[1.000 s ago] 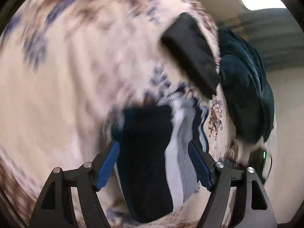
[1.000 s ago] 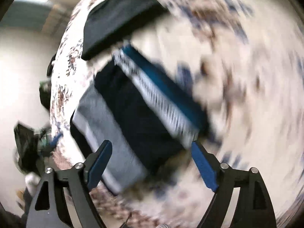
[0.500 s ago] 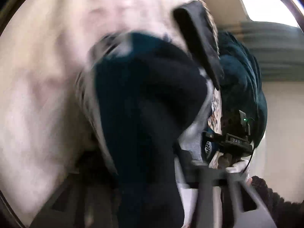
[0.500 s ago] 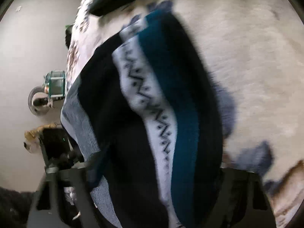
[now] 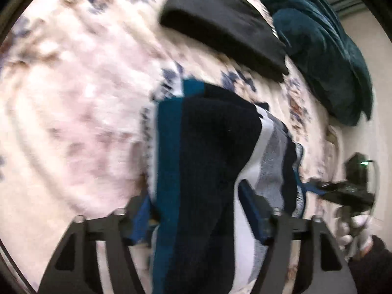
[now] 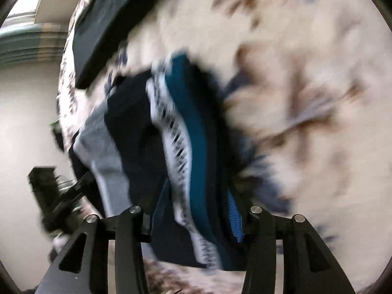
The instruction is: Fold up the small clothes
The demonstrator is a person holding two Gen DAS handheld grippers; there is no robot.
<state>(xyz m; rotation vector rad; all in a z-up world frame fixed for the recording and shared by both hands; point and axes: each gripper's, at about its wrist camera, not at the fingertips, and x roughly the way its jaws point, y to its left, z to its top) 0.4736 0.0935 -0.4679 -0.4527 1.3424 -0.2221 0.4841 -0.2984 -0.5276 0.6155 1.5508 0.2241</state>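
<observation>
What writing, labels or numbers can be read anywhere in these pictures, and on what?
None can be read.
The sock held between both grippers shows only a woven zigzag band, not letters.
The bedspread has only blurred flowers.
The folded black cloth and the teal blanket are plain.
The other gripper's body shows a green light, and any label on it is too blurred.

The garment (image 5: 208, 161) is navy with a teal band, a white stripe of dark zigzag and a grey-and-white end, lying on a cream bedspread (image 5: 73, 112) with blurred blue and brown flowers, near a black fold (image 5: 220, 22) and a teal blanket (image 5: 325, 56).
</observation>
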